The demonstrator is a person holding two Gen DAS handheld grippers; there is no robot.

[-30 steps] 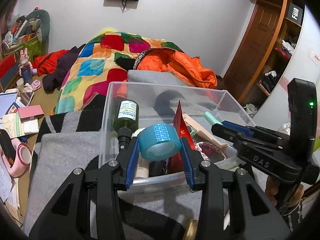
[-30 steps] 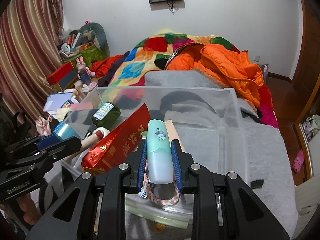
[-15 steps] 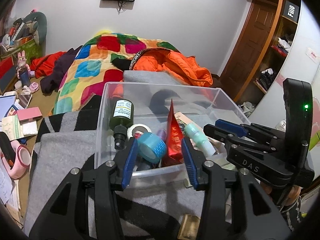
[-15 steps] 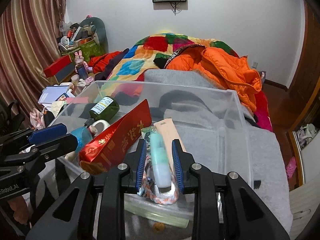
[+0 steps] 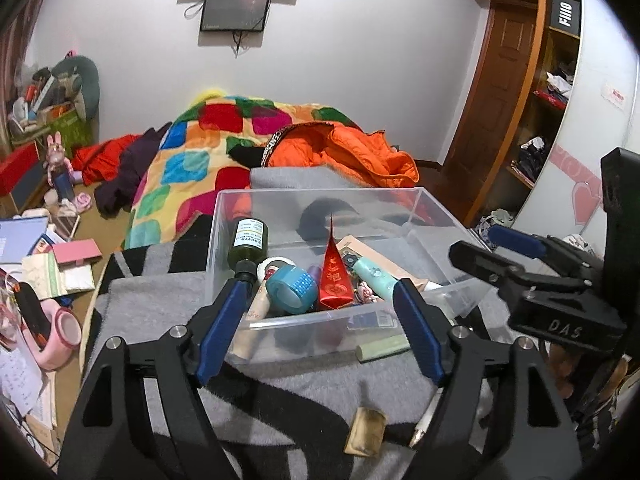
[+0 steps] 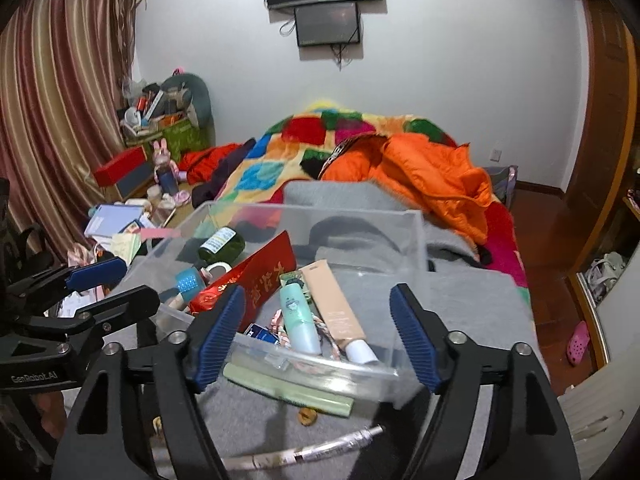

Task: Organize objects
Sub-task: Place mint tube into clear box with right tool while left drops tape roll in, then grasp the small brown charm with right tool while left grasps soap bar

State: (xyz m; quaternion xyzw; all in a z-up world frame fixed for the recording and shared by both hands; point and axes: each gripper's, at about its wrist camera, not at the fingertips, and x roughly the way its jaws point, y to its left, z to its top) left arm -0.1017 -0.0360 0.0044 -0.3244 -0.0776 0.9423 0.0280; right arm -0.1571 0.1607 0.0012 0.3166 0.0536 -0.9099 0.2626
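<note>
Mint-green tube [image 6: 298, 318] is lying in the clear plastic bin [image 6: 416, 236], long axis running from near rim toward far wall, alongside a beige tube [image 6: 336, 308]. Blue tape roll [image 5: 290, 289] is lying in the bin w/ its hole facing the left gripper [image 5: 320, 326]. Both L & right gripper [image 6: 318, 334] jaws are opening, nothing betw. them. Bin is sitting on a grey blanket [image 5: 160, 308], on a bed w/ a patchwork quilt [image 5: 192, 168].

Even indoor light, strong fisheye warp

Soft light is falling from overhead, casting dim shadows onto the grey blanket [image 5: 288, 384] beneath the fingers [image 5: 224, 328]; edges are bending and darkening, and everything is staying mostly sharp.
</note>
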